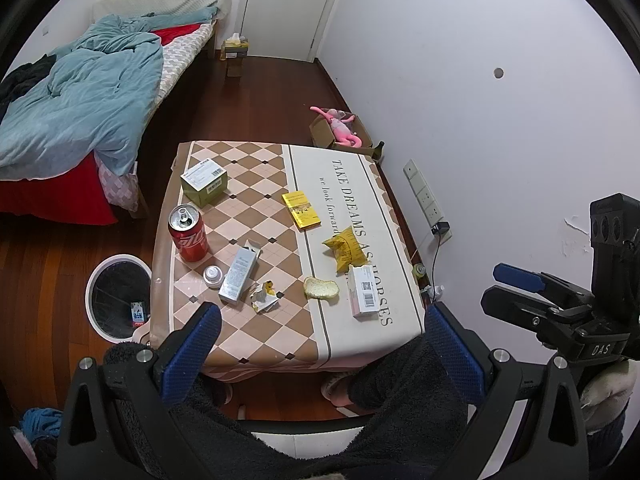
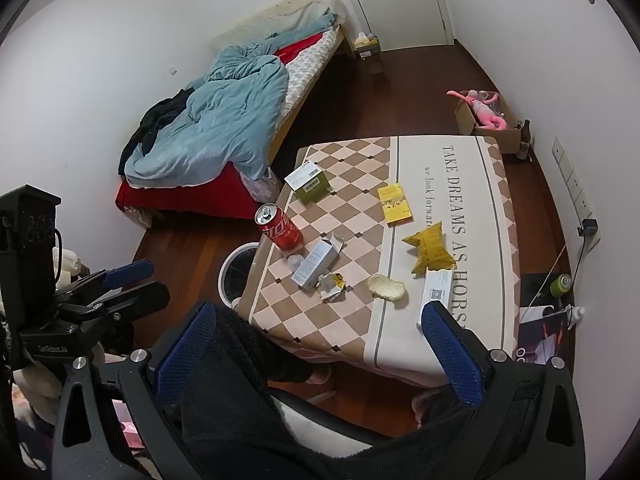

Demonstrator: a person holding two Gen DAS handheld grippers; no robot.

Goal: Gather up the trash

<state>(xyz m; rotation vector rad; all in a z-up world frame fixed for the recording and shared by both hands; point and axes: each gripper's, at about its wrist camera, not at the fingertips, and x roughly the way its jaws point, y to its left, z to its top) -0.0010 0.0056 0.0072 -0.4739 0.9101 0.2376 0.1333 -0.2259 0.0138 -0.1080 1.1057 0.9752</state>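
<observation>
A small table (image 1: pixel 256 336) (image 2: pixel 492 240) carries trash: a red can (image 1: pixel 189 233) (image 2: pixel 279 227), a green box (image 1: pixel 204 182) (image 2: pixel 308 181), a yellow box (image 1: pixel 301 209) (image 2: pixel 395 204), a yellow crumpled bag (image 1: pixel 346 249) (image 2: pixel 430 248), a pale blue carton (image 1: pixel 238 276) (image 2: pixel 316 263), a crumpled wrapper (image 1: pixel 264 296) (image 2: pixel 331 285), a bread piece (image 1: pixel 321 289) (image 2: pixel 387 289), a white box (image 1: pixel 363 290) (image 2: pixel 437 292) and a small cap (image 1: pixel 213 276). A white bin (image 1: pixel 118 296) (image 2: pixel 237 271) stands left of the table. My left gripper (image 1: pixel 320 332) is open and empty above the near edge. My right gripper (image 2: pixel 316 332) is open and empty, also held back.
A bed with a blue duvet (image 1: pixel 80 92) (image 2: pixel 224 120) lies at left. A cardboard box with a pink toy (image 1: pixel 340 128) (image 2: pixel 488 116) sits by the wall. A power strip with charger (image 1: pixel 426 196) (image 2: pixel 580 204) is on the wall. A green can (image 2: pixel 561 285) stands on the floor.
</observation>
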